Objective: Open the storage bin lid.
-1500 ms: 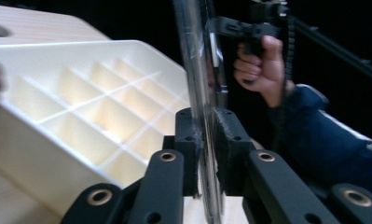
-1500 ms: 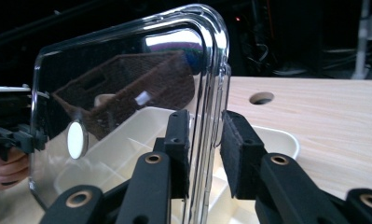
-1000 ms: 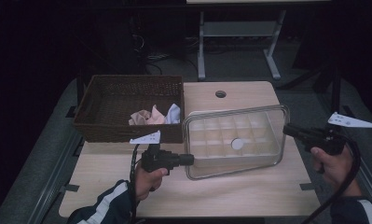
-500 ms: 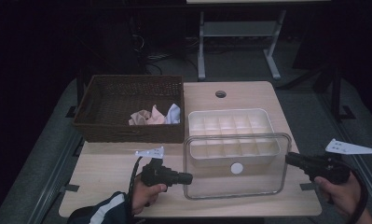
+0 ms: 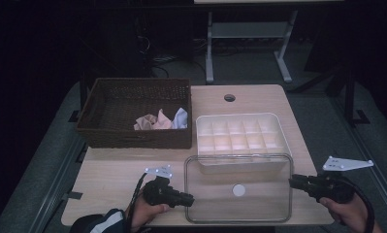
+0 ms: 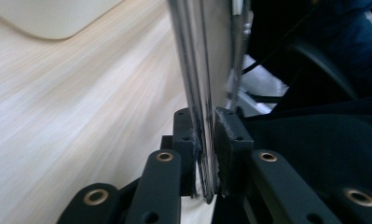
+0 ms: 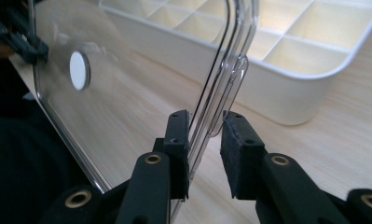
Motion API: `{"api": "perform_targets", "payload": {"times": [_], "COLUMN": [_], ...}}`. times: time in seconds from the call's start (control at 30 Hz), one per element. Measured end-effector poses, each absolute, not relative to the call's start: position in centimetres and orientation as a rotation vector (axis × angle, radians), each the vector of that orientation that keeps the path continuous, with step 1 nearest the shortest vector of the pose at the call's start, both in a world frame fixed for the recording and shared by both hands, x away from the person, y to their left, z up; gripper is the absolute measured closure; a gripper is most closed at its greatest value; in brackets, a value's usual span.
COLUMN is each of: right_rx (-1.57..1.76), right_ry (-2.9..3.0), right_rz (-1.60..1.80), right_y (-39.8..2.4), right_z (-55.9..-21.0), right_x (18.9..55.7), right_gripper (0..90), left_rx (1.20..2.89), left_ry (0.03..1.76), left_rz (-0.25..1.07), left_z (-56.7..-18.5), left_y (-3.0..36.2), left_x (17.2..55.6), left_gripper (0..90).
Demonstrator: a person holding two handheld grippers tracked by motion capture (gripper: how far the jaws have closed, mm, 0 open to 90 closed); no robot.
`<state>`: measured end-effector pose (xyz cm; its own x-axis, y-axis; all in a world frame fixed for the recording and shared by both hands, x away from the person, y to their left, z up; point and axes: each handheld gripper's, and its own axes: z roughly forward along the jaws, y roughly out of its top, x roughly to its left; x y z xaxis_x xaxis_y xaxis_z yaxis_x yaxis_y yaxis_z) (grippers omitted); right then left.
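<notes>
At the far left, the brown woven basket [image 5: 133, 138] is sitting at the back of the counter [image 5: 113, 165] with a few crumpled cloths [image 5: 159, 120] in its right corner. It is well apart from your hands and out of this work.

Your left gripper [image 5: 190, 200] is reaching in level from the near edge so that its jaws are straddling the left rim of the clear lid [image 5: 215, 184]. They have just been opening. In the left gripper view the rim [image 6: 204, 116] is running between the pads with hardly any gap, and I cannot tell whether they are pressing on it.

You are taking the lid by its two short ends, which is keeping the wide, springy sheet level. It is lying low over the near part of the counter, its far edge overlapping the front of the white compartment tray [image 5: 237, 116]. Whether it is resting fully on the wood is unclear. The tray is standing open just behind it, its cells looking empty.

Your right gripper [image 5: 293, 182] is mirroring the left at the lid's right end [image 7: 221, 93]. Its jaws have also just been opening: one pad is lying against the rim while the other is standing clear of it, so you are letting go here, not clamping.

The counter is pale wood grain, smooth and bare at the front, with a cable hole [image 5: 229, 97] near its back edge. The room around it is lying dark, with a light metal frame [image 5: 244, 39] standing on the floor behind.
</notes>
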<state>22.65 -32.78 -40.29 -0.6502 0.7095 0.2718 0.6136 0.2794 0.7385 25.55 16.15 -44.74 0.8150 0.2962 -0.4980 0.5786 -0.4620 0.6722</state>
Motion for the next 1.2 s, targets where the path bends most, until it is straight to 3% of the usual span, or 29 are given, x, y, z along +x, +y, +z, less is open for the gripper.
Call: {"api": "perform_targets", "payload": {"times": [0.33, 0.47, 0.63, 0.83, 1.03, 1.2], "right_rx": [1.244, 1.286, 1.374, 1.405, 1.527, 1.587], "right_ry": [2.582, 2.591, 2.61, 2.589, 2.517, 2.457], "right_rz": [1.166, 1.131, 1.049, 1.048, 1.096, 1.095], "right_y": [-30.6, -30.1, -29.2, -29.4, -30.3, -31.0], "right_z": [-42.2, -42.6, -44.4, -45.1, -46.1, -46.2], "right_x": [22.4, 22.5, 23.7, 24.2, 25.1, 25.7], "right_gripper": [67.8, 64.4, 56.1, 53.5, 50.1, 53.0], "left_rx": [2.189, 2.199, 2.195, 2.174, 2.145, 2.132], "left_ry": [0.635, 0.659, 0.75, 0.77, 0.785, 0.786], "left_rz": [-0.309, -0.327, -0.278, -0.232, -0.18, -0.164], "left_z": [-45.4, -45.7, -46.2, -46.6, -46.8, -47.0], "left_y": [16.9, 16.7, 16.9, 16.6, 15.6, 14.6], "left_x": [24.4, 24.2, 25.4, 25.6, 26.7, 28.0], "left_gripper": [68.5, 66.3, 56.6, 51.1, 50.7, 50.8]}}
